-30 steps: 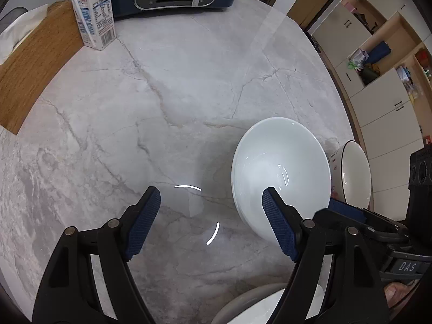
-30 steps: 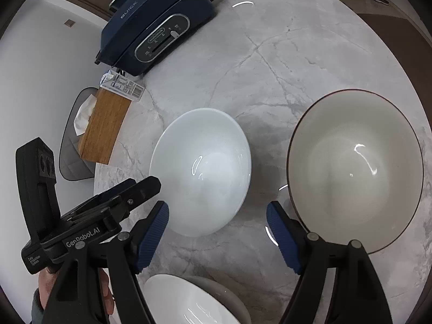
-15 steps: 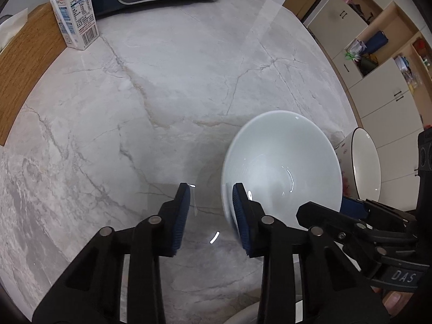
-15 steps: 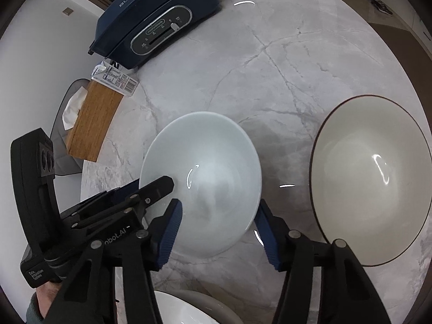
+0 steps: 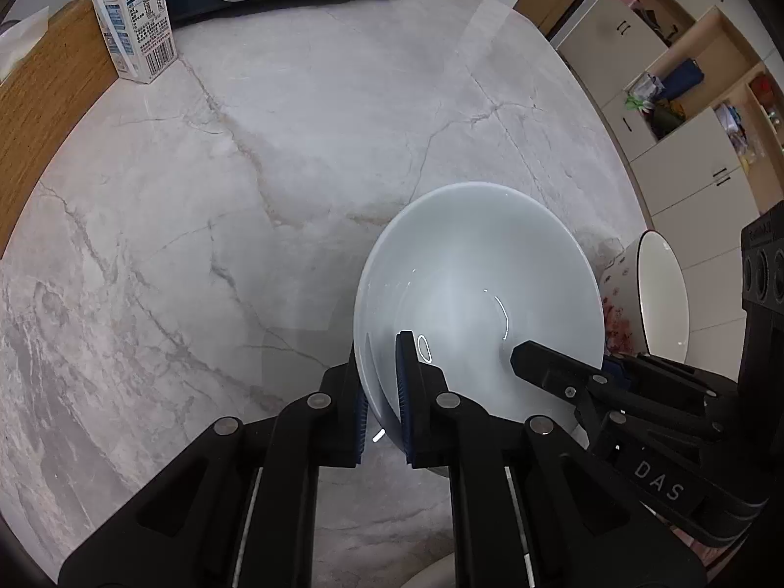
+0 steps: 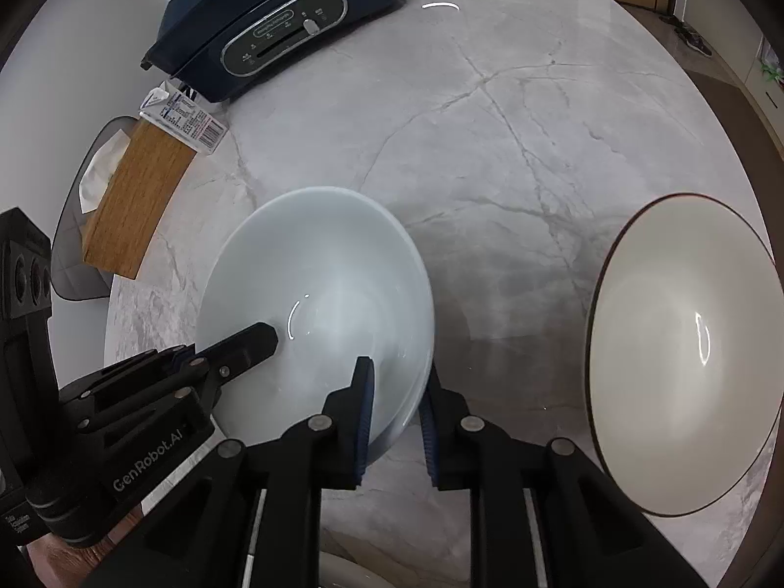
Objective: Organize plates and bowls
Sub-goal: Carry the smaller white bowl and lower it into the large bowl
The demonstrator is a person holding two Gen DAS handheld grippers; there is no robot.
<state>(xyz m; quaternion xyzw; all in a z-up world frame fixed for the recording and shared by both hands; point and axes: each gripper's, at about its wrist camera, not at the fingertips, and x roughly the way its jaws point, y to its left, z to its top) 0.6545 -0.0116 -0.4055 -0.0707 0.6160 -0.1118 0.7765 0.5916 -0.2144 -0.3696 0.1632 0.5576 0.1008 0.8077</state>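
A plain white bowl (image 5: 480, 294) sits on the marble table (image 5: 294, 157). My left gripper (image 5: 384, 382) is shut on its near left rim, one finger inside and one outside. My right gripper (image 6: 397, 402) is shut on the same white bowl (image 6: 318, 304) at its near right rim. Each gripper shows in the other's view, clamped on the opposite side. A larger cream bowl with a dark rim (image 6: 681, 353) stands to the right; in the left wrist view (image 5: 661, 299) its floral outside shows. The rim of another white dish (image 5: 431, 573) shows at the bottom edge.
A dark blue cooking appliance (image 6: 274, 24) stands at the table's far side. A small milk carton (image 5: 134, 24) stands beside a wooden box (image 6: 132, 206) with tissues at the left. Cabinets and open shelves (image 5: 686, 73) lie beyond the table's right edge.
Both grippers moved in on the white bowl and closed from open onto its rim, left on the left side, right on the right side.
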